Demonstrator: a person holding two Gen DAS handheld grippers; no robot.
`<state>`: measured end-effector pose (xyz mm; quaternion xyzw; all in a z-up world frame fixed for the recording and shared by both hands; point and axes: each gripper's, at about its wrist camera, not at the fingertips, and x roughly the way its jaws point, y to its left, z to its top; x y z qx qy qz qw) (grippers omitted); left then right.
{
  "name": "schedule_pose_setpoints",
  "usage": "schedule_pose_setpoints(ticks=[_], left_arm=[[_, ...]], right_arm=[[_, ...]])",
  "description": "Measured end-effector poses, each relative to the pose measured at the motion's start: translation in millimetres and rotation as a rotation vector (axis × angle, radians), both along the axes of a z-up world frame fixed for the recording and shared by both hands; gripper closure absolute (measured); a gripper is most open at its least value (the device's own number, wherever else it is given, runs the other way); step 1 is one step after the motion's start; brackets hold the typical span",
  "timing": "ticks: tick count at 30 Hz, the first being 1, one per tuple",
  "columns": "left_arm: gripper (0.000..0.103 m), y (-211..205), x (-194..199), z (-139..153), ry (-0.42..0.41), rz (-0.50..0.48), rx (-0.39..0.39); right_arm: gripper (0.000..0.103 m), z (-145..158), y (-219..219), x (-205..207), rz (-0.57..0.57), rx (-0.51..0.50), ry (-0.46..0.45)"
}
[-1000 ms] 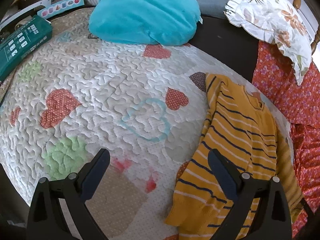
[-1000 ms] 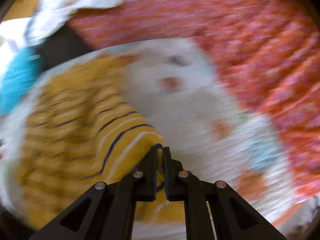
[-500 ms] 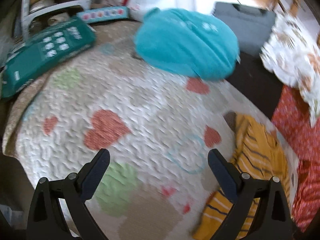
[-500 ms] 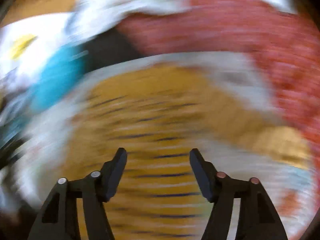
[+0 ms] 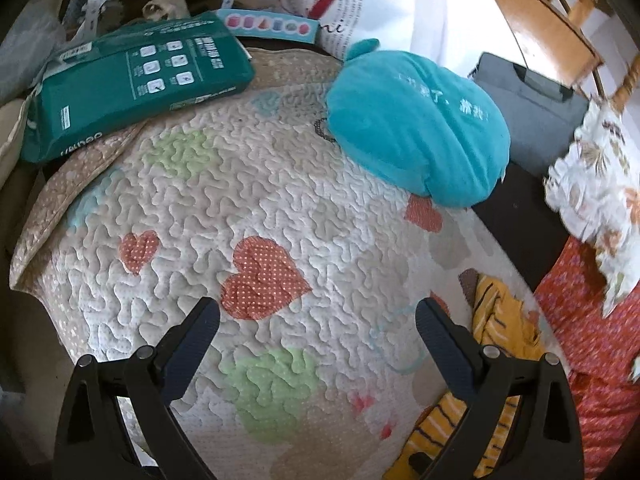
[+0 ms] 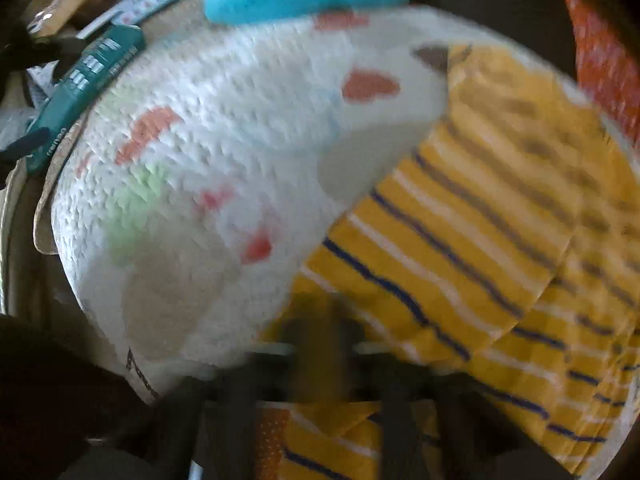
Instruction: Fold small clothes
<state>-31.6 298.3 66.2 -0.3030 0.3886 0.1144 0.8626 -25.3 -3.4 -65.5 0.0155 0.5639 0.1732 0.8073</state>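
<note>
A small yellow shirt with navy and white stripes [image 6: 500, 220] lies folded on the right side of a white quilt with hearts [image 5: 280, 216]. In the left wrist view only its edge [image 5: 500, 320] shows at the lower right. My left gripper [image 5: 318, 320] is open and empty above the middle of the quilt. My right gripper [image 6: 320, 320] is smeared by motion blur at the shirt's lower left edge; its fingers look close together, but I cannot tell if they hold cloth.
A teal cushion [image 5: 416, 128] lies at the quilt's far edge. A green package [image 5: 132, 80] rests at the far left. A floral pillow [image 5: 600, 184] and red patterned fabric [image 5: 592, 340] lie to the right. A grey case [image 5: 532, 108] sits behind.
My left gripper has swung left and back, away from the shirt, staying open. My right gripper let go of the shirt, opened, then swung to its lower left edge and now looks narrowed.
</note>
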Motion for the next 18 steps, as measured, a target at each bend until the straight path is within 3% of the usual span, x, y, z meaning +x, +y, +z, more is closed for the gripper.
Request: schedule_pose_setpoints(ticks=[5, 8, 9, 10, 11, 12, 15, 18], left_arm=[[0.005, 15.5, -3.1, 0.9, -0.005, 0.044, -0.039], [0.005, 22.2, -5.4, 2.6, -0.006, 0.076, -0.019], [0.005, 23.4, -5.8, 2.8, -0.007, 0.081, -0.017], [0.005, 24.1, -6.0, 3.3, -0.01, 0.084, -0.017], [0.005, 24.0, -5.9, 3.8, -0.011, 0.083, -0.019], [0.005, 24.3, -6.4, 3.5, -0.011, 0.082, -0.02], [0.005, 21.9, -6.4, 5.5, -0.013, 0.072, -0.013], [0.005, 21.3, -8.3, 9.1, -0.023, 0.076, 0.004]], right_arm=[[0.102, 28.5, -9.7, 5.7, -0.046, 0.165, 0.011], [0.1, 45.0, 13.0, 5.4, 0.017, -0.006, -0.106], [0.084, 42.5, 18.3, 6.3, 0.03, -0.046, -0.105], [0.05, 37.2, 21.8, 5.4, 0.036, -0.072, -0.084], [0.034, 30.6, 23.1, 3.8, 0.036, -0.075, -0.059], [0.03, 23.9, 25.7, 2.5, 0.033, -0.075, -0.048], [0.036, 3.9, 33.8, -1.5, 0.049, -0.145, -0.048], [0.075, -4.3, 31.0, -0.1, 0.029, -0.227, -0.091]])
